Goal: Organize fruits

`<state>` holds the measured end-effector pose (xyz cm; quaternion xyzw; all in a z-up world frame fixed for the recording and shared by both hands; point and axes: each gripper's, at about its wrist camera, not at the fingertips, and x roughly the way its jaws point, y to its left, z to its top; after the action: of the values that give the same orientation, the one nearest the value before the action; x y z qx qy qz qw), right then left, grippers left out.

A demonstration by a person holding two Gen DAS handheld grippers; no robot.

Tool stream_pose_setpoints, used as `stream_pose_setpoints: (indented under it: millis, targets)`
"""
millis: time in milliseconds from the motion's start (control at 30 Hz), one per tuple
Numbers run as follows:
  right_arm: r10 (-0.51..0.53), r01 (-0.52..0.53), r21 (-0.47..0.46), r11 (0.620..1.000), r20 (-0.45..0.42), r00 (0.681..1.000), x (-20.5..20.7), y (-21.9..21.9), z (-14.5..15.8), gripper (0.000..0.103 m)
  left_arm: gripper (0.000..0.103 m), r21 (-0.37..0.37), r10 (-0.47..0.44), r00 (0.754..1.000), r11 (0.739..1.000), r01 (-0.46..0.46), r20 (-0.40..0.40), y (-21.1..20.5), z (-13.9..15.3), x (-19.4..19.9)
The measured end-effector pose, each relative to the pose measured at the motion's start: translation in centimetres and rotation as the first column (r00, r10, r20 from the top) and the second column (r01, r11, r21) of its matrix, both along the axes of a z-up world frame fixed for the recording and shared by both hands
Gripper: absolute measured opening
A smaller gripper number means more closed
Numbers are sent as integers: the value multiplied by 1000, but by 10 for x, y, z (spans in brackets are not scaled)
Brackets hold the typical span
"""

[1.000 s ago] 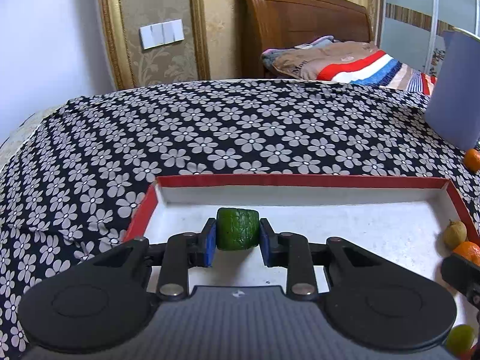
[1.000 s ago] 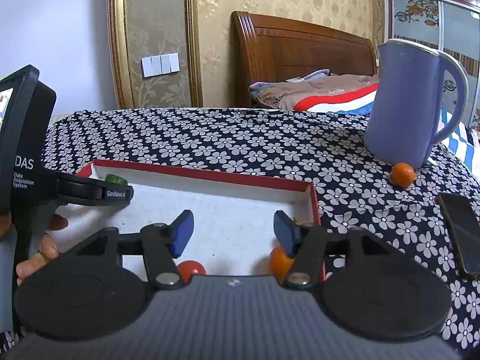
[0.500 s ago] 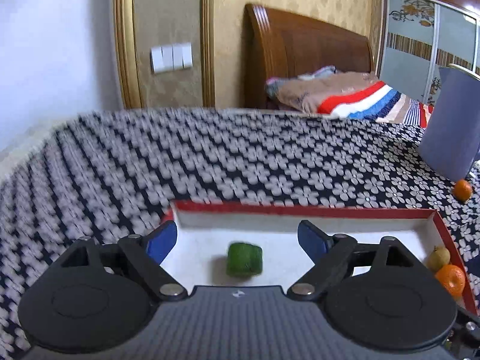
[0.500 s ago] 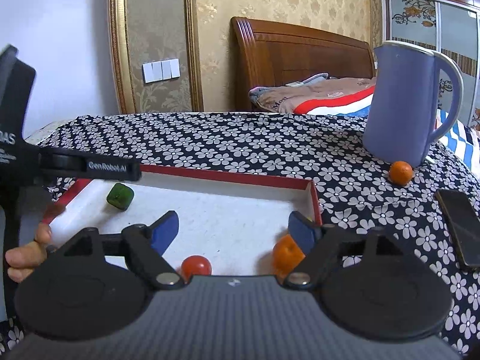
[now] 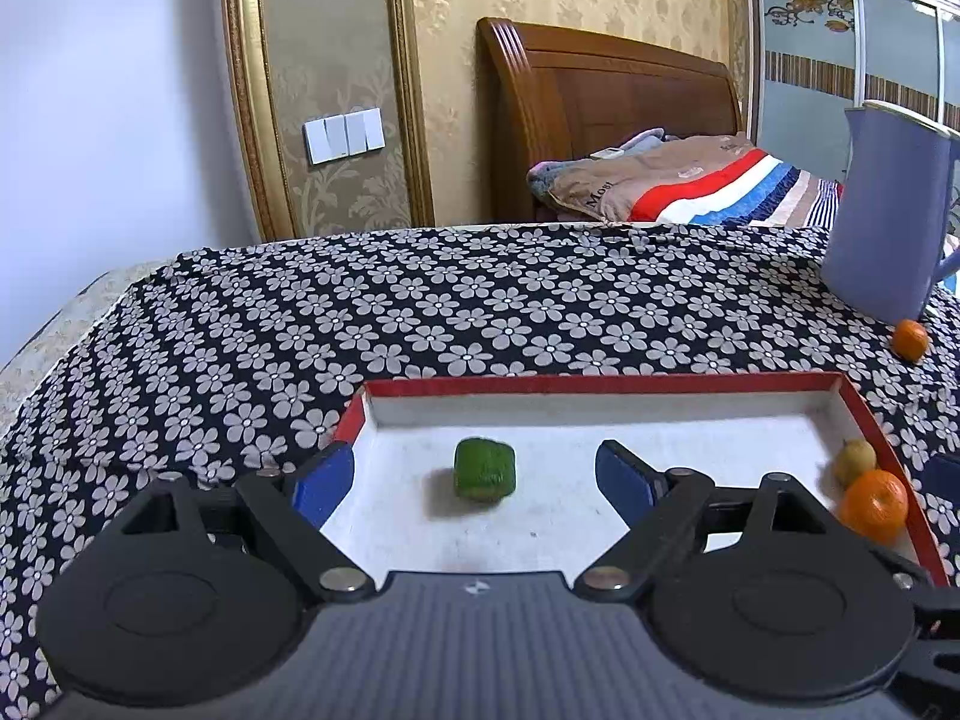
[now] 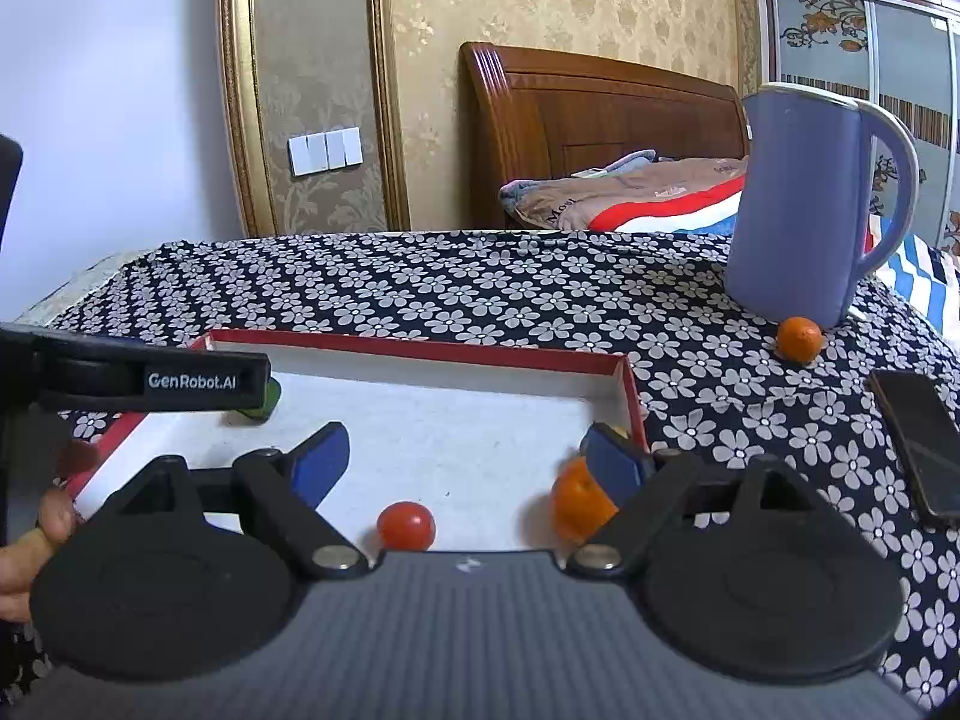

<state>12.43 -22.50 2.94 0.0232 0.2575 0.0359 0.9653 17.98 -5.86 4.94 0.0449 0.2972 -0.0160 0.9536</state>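
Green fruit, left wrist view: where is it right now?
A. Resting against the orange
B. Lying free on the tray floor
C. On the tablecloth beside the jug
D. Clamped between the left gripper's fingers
B: the green fruit lies on the tray floor, untouched, with the left gripper open around it.

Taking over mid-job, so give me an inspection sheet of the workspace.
Surface: floral cloth.
Job's things: tray holds green fruit, orange, yellowish fruit, red fruit; second orange outside, by jug.
Clutter: jug, phone.
Grippers: left gripper open, off the green fruit; right gripper open, empty.
Cables: nothing seen.
Surroundings: bed, blanket, switches, wardrobe.
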Motion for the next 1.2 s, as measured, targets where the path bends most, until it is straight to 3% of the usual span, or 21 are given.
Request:
stream_pose_setpoints:
  millis: [367,633,833,1200]
  targets:
    - [-11,11,15,1000,11,1000,-23,-2,-3,92,88,-23,-2,1000,1000,2,-1,7,-1,-29]
    - [1,-1,5,1000,29,1000,-49,1,-5,103,88,-43,2,1000,999,-2,12,18,-7,-58]
    - [18,-17,-20,1000,37,999,-67,10,-10,103,88,-27,16,999,1000,-15,34,23,-14,-82]
    - [33,-33,-16,999,19,999,-90,16,-23,103,88,-36,30,1000,999,-30,-7,34,-33,-108]
